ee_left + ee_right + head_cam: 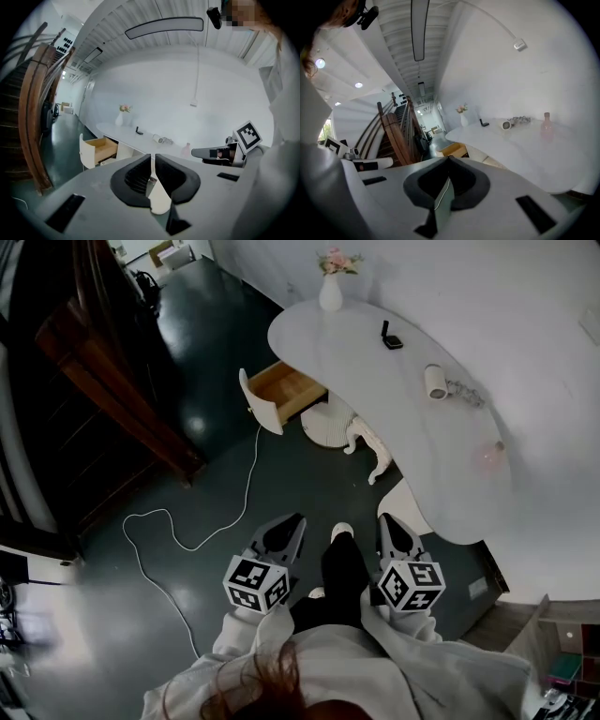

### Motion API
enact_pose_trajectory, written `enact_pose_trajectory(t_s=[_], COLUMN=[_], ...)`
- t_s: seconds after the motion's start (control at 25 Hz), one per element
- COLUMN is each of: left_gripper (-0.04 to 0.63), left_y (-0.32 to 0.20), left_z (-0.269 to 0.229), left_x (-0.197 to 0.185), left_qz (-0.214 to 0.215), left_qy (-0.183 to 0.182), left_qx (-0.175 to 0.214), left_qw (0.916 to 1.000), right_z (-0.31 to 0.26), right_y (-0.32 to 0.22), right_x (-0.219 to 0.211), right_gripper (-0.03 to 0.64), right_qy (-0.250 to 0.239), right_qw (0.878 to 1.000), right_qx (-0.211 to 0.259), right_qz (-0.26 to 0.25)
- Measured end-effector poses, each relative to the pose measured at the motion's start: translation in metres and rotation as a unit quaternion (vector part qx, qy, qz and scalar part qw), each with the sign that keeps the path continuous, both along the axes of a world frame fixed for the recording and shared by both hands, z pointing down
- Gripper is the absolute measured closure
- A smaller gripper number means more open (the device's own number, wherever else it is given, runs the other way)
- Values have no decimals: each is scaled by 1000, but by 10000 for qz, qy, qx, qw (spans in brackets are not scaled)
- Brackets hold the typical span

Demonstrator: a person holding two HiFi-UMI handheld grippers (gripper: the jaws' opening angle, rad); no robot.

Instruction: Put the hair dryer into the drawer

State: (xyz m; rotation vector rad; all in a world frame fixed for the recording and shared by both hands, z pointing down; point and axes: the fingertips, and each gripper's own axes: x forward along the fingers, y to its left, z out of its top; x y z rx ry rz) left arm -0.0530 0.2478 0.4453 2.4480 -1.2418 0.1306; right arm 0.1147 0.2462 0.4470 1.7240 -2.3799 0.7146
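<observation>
Dark, glossy floor (197, 399) covers most of the head view, with a wooden staircase (103, 381) at the left. A long, curved white desk (375, 399) runs along the white wall. Its drawer (281, 390) stands pulled open at the near left end, light wooden inside showing.

Left hand-held gripper (295, 519) and right hand-held gripper (386, 519) are held low in front of the person, side by side, well apart from the desk's contents. Left jaws are closed to a thin slit with nothing between them (152, 157); right jaws are fully together, holding nothing (449, 158).

A white cable (187, 542) trails across the floor from near the drawer.

On the desk: a white vase (330, 294) with pink flowers at the far end; the hair dryer (437, 382) lying on the top near the wall, its cord bunched beside it; a pink bottle (493, 457) nearer the person; a small black object (391, 337) between vase and hair dryer.
</observation>
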Motion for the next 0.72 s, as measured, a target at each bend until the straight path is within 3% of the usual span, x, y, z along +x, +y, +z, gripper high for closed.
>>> enact_pose_trajectory(t_s=[0.72], left_gripper=[560], left_y=[-177], left_z=[-5], left_x=[18], left_qz=[-278], left_qy=[-44], left_qx=[-86], left_qw=[9996], right_z=[-6], right_y=[-184], right_x=[20], right_gripper=[566], right_qy=[-43], right_qw=[9996], right_qx=[-86], right_qz=[-279])
